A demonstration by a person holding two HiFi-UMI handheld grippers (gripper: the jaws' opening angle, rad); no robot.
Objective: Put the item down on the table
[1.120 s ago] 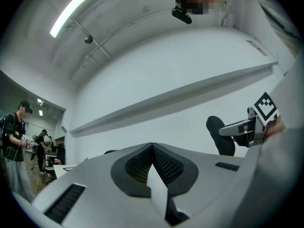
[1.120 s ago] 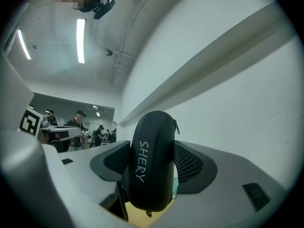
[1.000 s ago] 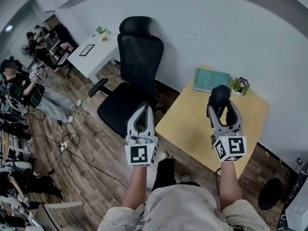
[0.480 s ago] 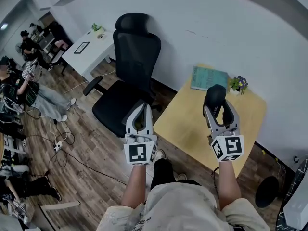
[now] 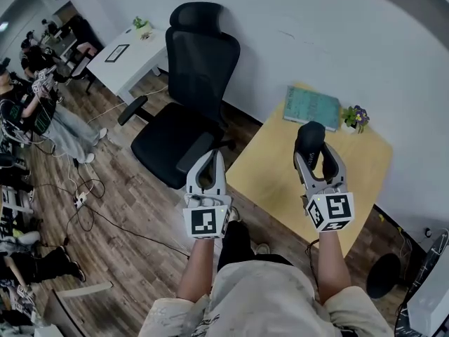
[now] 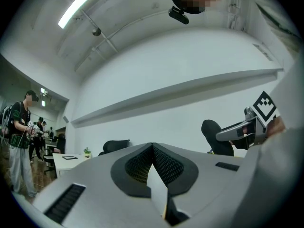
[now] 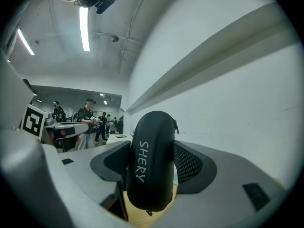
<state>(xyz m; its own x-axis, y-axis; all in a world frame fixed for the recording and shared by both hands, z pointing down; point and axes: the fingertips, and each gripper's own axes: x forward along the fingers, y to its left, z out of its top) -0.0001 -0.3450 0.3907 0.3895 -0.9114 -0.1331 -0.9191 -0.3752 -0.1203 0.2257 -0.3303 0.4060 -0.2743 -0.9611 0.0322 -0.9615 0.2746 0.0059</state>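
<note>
A black zipped case (image 5: 309,139) with "SHERY" printed on it (image 7: 151,165) stands upright between the pads of my right gripper (image 5: 317,152), which is shut on it (image 7: 152,163). In the head view the case hangs above the light wooden table (image 5: 277,181), over its middle. My left gripper (image 5: 212,157) is held off the table's left edge, above the floor and near the office chair. Its jaws meet at the tips with nothing between them (image 6: 153,147). The left gripper view also catches the case (image 6: 216,137) off to the right.
A teal book (image 5: 311,107) and a small potted plant (image 5: 355,118) lie at the table's far edge by the white wall. A black office chair (image 5: 189,111) stands left of the table. A white desk (image 5: 130,58) and several people (image 5: 31,111) are at the far left.
The head view has drifted slightly. Both grippers keep nearly the same pose, and the case stays gripped in the right one above the table.
</note>
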